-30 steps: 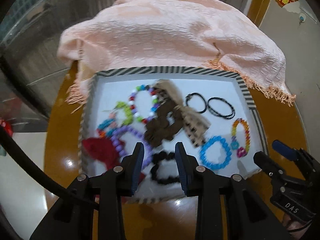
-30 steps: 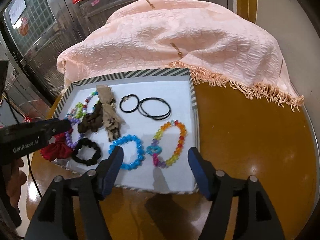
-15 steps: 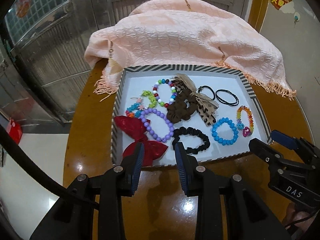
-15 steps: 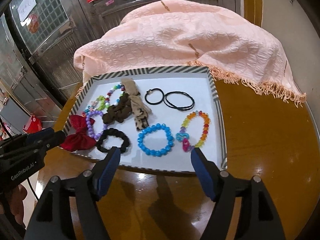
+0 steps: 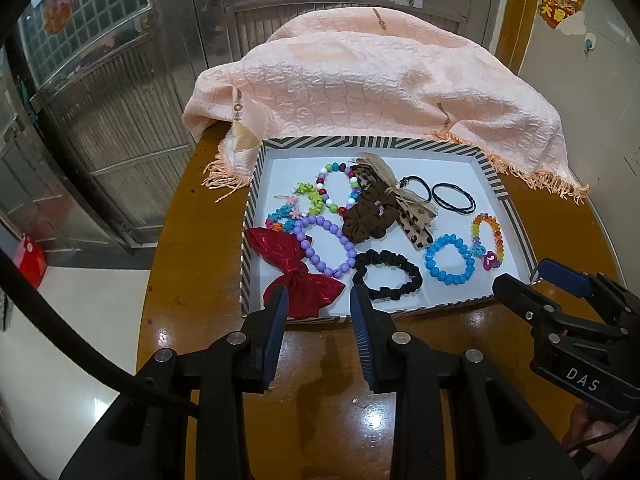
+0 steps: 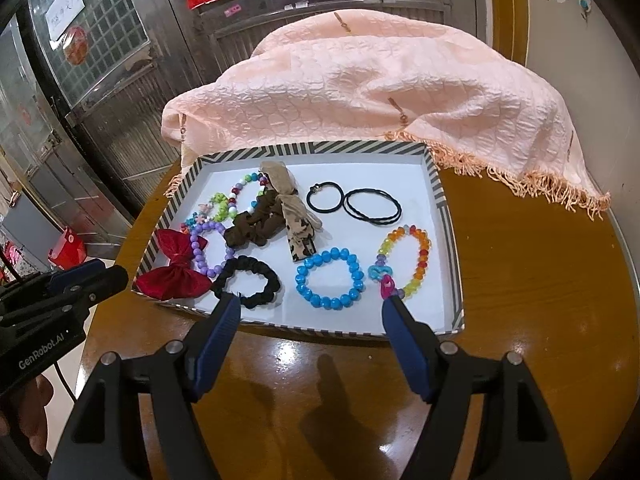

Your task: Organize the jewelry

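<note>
A white tray with a striped rim holds several pieces. Along its near side lie a red bow, a purple bead bracelet, a black scrunchie, a blue bead bracelet and a rainbow bracelet. Farther back are a brown scrunchie, a leopard bow and thin black hair ties. My left gripper hovers open over the tray's near edge by the red bow. My right gripper stands wide open before the blue bracelet. Both are empty.
The tray sits on a glossy brown round table. A pink fringed cloth is heaped behind the tray and overhangs its far rim. Metal doors stand beyond the table. Bare tabletop lies right of the tray.
Both grippers have drawn back and up from the tray, so their tips now sit at its near edge instead of over the jewelry. Nothing in the tray has moved.
</note>
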The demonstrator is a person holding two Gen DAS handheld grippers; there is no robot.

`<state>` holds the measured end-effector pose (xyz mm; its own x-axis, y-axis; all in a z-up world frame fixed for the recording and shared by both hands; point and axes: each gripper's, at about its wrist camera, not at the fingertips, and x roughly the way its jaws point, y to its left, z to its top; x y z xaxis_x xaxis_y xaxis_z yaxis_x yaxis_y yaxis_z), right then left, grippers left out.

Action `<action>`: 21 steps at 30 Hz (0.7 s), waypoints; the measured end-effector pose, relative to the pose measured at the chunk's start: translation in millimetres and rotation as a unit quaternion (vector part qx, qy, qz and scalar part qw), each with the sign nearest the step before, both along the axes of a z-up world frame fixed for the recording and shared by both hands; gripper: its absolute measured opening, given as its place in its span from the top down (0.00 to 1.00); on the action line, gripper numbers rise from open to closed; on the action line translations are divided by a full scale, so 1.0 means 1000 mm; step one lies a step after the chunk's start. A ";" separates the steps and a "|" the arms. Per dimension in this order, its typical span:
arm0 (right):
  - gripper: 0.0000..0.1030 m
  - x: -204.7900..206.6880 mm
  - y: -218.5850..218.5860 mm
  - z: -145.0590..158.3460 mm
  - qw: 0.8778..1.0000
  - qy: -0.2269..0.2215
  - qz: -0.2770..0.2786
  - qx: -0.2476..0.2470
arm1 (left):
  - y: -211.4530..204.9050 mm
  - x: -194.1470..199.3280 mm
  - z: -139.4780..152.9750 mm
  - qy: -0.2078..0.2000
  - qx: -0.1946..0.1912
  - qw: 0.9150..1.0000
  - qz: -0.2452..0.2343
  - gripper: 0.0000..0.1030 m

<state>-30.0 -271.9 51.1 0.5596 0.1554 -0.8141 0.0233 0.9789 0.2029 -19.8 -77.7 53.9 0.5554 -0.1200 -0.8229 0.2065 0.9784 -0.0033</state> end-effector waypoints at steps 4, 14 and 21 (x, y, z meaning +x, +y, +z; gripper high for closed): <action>0.26 0.000 -0.001 0.000 1.000 0.002 0.000 -0.001 | -0.001 -0.001 0.002 -0.003 -0.002 1.000 0.000 0.76; 0.26 -0.001 -0.002 0.000 1.000 0.003 -0.001 -0.002 | -0.003 -0.002 0.003 -0.005 0.000 1.000 -0.001 0.76; 0.26 0.001 -0.001 0.000 1.000 0.006 0.005 -0.004 | -0.004 -0.001 0.003 -0.005 0.000 1.000 -0.001 0.76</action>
<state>-28.7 -273.4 51.2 0.5490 0.1538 -0.8216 0.0164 0.9808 0.1945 -21.0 -81.6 57.0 0.5633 -0.1201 -0.8175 0.2078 0.9782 -0.0006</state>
